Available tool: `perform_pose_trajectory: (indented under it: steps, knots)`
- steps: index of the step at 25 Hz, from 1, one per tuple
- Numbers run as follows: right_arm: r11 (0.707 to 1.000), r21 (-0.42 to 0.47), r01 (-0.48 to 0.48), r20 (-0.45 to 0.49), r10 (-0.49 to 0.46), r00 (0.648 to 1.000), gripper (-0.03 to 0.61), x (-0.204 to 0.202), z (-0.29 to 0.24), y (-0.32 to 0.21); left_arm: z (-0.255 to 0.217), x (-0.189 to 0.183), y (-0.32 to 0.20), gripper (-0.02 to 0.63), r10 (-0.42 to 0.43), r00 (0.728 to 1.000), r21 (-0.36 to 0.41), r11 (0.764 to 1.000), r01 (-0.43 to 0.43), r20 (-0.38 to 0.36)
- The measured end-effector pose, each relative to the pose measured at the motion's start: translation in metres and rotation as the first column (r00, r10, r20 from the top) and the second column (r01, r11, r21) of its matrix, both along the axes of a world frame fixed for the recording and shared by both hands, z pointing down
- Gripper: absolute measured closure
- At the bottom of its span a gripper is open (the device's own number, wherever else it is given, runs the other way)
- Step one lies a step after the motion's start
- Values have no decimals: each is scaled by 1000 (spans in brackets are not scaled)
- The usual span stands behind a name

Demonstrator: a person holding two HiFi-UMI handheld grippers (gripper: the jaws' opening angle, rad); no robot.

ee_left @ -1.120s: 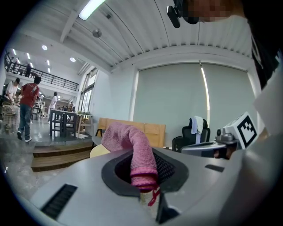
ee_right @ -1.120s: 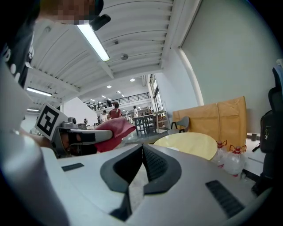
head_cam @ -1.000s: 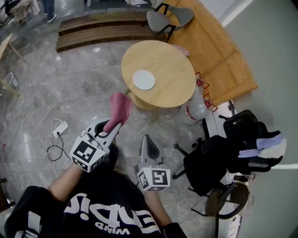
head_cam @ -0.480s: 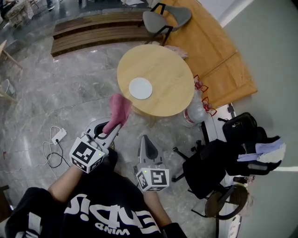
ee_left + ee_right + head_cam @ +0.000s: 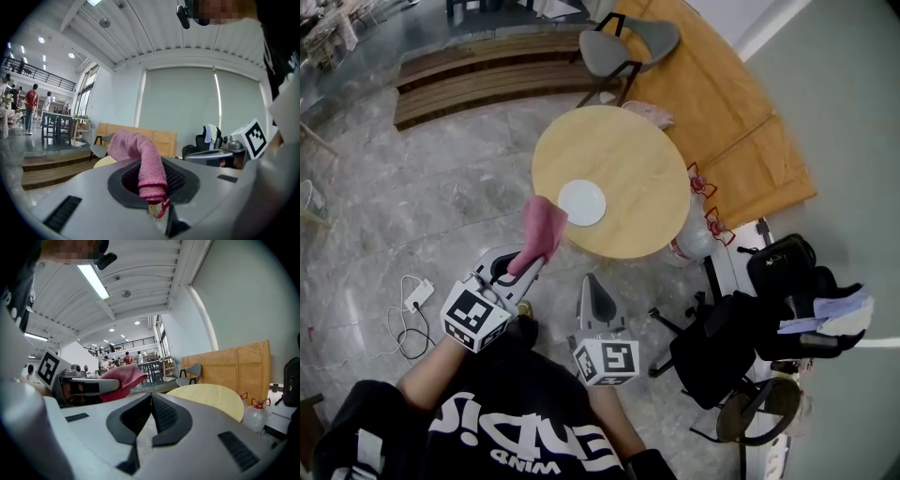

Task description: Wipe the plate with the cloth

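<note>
A white plate (image 5: 581, 202) lies on the round wooden table (image 5: 628, 159), near its front-left edge. My left gripper (image 5: 528, 265) is shut on a pink cloth (image 5: 541, 228) that sticks up and forward, its tip just short of the table's rim. In the left gripper view the cloth (image 5: 143, 161) rises from between the jaws. My right gripper (image 5: 593, 283) is shut and holds nothing, below the table's near edge. The right gripper view shows the table (image 5: 211, 397) ahead and the cloth (image 5: 123, 378) at left.
A grey chair (image 5: 623, 42) stands behind the table, with a wooden bench (image 5: 487, 70) at far left. A water bottle (image 5: 692, 232) sits by the table's right side. Black office chairs with bags (image 5: 750, 319) crowd the right. A cable and plug (image 5: 411, 305) lie on the floor at left.
The table and plate have come closer to both grippers. The cloth's tip now reaches almost to the table's edge. Both grippers stay shut as before.
</note>
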State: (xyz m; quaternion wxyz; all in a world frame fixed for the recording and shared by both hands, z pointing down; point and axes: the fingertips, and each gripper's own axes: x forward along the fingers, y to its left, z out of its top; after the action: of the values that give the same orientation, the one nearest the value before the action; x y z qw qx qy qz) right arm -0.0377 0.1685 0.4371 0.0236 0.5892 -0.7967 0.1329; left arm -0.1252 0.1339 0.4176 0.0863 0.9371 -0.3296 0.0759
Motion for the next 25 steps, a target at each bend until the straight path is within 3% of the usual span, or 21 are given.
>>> perform_pose_trajectory:
  steps: [11, 25]
  knots:
    - [997, -16, -76, -14, 76, 997, 555, -8, 7, -46, 11, 2, -46, 561, 111, 994, -13, 994, -111, 5]
    - [991, -80, -111, -36, 108, 993, 555, 8, 26, -58, 29, 12, -64, 561, 148, 989, -66, 987, -148, -11]
